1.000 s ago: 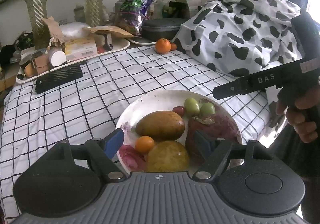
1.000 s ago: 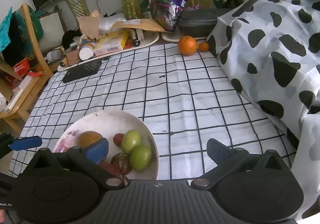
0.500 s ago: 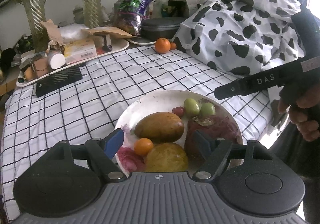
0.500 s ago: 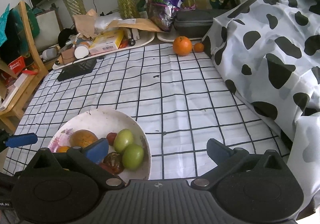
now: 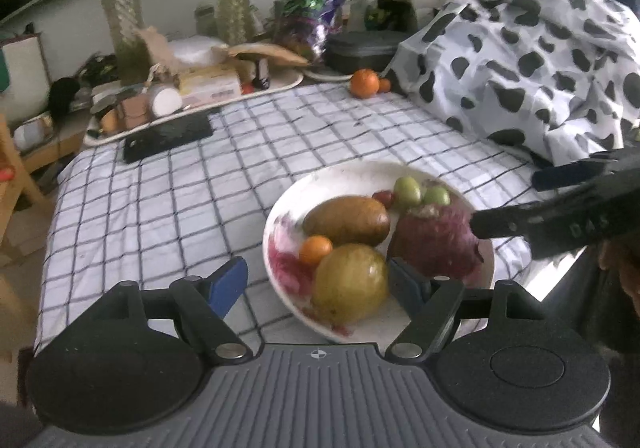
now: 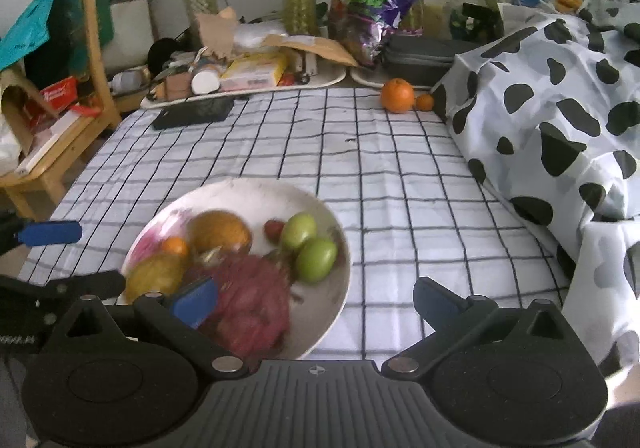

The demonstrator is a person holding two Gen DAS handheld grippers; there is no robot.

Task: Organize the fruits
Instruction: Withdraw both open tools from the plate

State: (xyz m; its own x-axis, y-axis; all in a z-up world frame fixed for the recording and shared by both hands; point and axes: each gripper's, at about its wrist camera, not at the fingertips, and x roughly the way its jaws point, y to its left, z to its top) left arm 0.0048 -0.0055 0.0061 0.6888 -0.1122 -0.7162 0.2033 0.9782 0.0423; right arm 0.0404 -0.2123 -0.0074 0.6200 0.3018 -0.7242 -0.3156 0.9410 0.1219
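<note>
Checked black-and-white cloth covers the table, with a round white plate of fruit near its front edge.
On that plate lie a purple-red dragon fruit, two green round fruits, a brown mango and a small orange; a large orange sits well beyond it. Left gripper and right gripper both hover by the plate, jaws apart, holding nothing.
</note>
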